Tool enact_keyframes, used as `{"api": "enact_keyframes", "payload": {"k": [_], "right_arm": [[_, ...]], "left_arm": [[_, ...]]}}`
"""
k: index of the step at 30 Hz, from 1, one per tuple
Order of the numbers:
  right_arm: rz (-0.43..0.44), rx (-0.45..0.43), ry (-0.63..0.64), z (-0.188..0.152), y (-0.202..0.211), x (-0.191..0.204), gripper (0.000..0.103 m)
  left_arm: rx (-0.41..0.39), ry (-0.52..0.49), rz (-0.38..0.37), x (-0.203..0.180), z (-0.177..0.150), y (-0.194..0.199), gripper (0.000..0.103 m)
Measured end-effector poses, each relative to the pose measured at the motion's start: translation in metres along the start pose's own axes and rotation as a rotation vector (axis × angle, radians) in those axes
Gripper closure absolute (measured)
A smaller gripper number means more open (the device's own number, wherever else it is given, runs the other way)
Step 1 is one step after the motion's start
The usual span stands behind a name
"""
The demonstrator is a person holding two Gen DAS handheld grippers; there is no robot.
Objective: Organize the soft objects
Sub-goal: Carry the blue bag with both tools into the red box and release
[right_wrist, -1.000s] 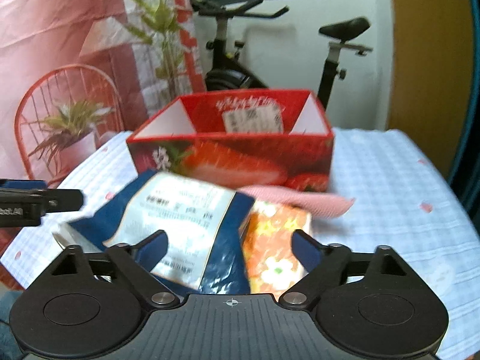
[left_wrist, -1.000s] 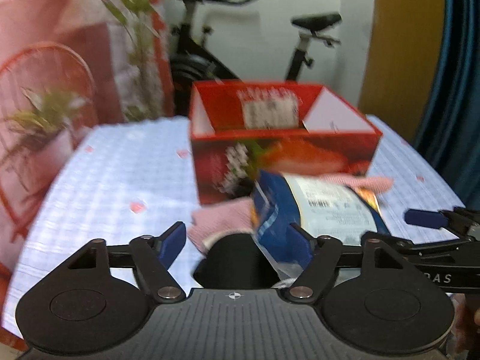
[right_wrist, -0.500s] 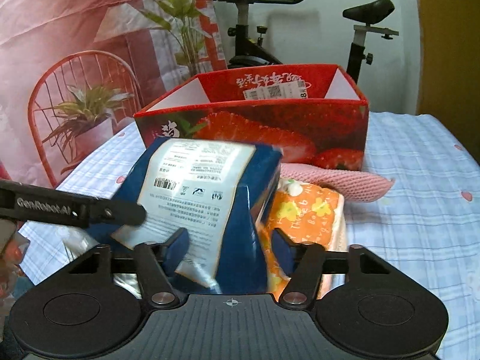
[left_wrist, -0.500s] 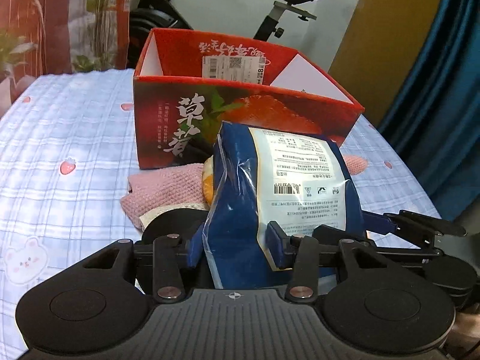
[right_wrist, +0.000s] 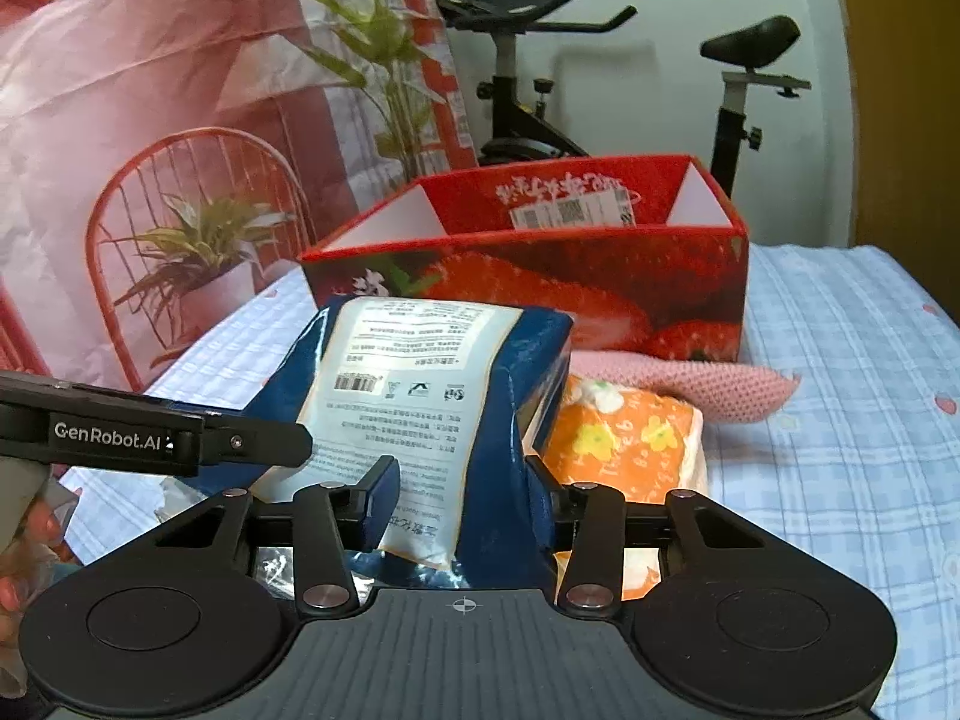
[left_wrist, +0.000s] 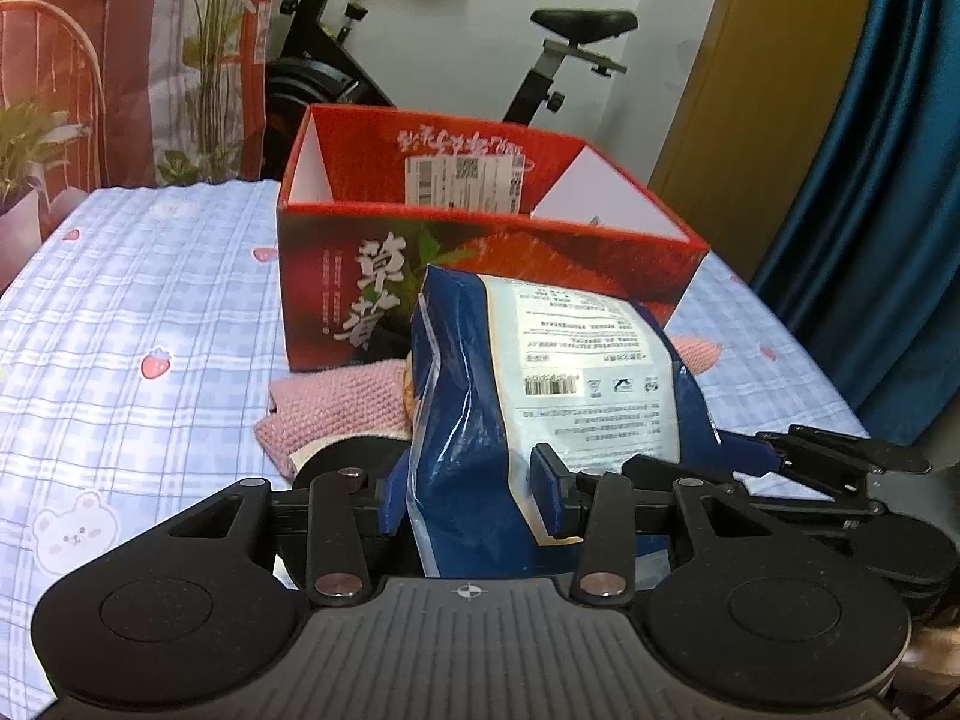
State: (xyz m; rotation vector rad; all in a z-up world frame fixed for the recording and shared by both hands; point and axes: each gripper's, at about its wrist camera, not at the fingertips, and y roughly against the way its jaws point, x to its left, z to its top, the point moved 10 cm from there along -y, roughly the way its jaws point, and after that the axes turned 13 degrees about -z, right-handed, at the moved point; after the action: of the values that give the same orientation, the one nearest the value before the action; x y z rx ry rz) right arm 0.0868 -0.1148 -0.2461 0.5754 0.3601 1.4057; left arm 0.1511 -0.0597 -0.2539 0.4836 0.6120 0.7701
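A soft blue bag with a white printed label stands tilted in front of an open red strawberry box. My left gripper is shut on the bag's left edge, both pads pressing the plastic. In the right wrist view the bag sits between the fingers of my right gripper, whose jaws are closing and squeeze its lower end. The red box looks empty as far as its inside shows.
A pink knitted cloth lies at the box's foot, with an orange flowered pack on it and a black round thing near my left fingers. Blue checked tablecloth spreads left. An exercise bike, plants and a red chair stand behind.
Both grippers have closed from wide open onto the blue bag. The bag has come up from lying flat to standing tilted between them.
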Motion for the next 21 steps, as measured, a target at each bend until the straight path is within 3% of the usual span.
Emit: {"api": "enact_keyframes", "payload": {"k": [12, 21], "right_arm": [[0.020, -0.103, 0.070, 0.033, 0.025, 0.012, 0.062], [0.023, -0.128, 0.080, 0.041, 0.028, 0.012, 0.065]], "left_arm": [[-0.089, -0.055, -0.021, -0.017, 0.022, 0.020, 0.058], [-0.100, -0.050, -0.037, -0.013, 0.022, 0.018, 0.058]]}}
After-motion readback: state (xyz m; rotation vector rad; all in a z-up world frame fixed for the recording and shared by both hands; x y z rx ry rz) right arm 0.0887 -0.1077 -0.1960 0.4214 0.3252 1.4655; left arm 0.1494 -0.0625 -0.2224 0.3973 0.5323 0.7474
